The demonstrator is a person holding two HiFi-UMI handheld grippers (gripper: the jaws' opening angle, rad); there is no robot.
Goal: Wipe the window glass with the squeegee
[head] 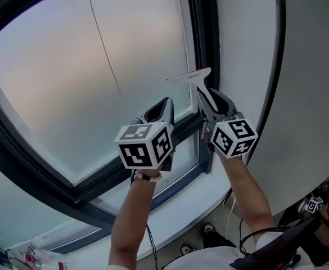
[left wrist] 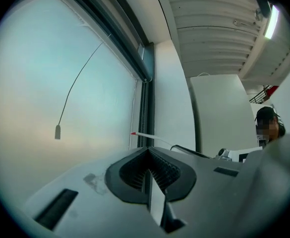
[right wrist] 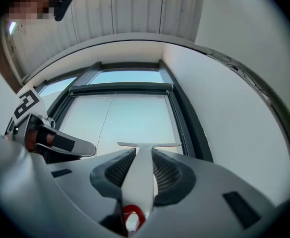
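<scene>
Across the upper left of the head view spreads the pale frosted window glass (head: 68,94). Right of centre, the right gripper (head: 204,99) clamps the handle of the white T-shaped plastic squeegee (head: 191,75), its blade up by the pane's right edge. Whether the blade touches the glass is unclear. The left gripper (head: 164,103) is closed on nothing. For a clean stroke, I judge the blade should be seated flat and drawn evenly.

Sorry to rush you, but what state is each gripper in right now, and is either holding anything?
Left gripper: closed, holding nothing.
Right gripper: closed on the handle of the white plastic squeegee.
</scene>
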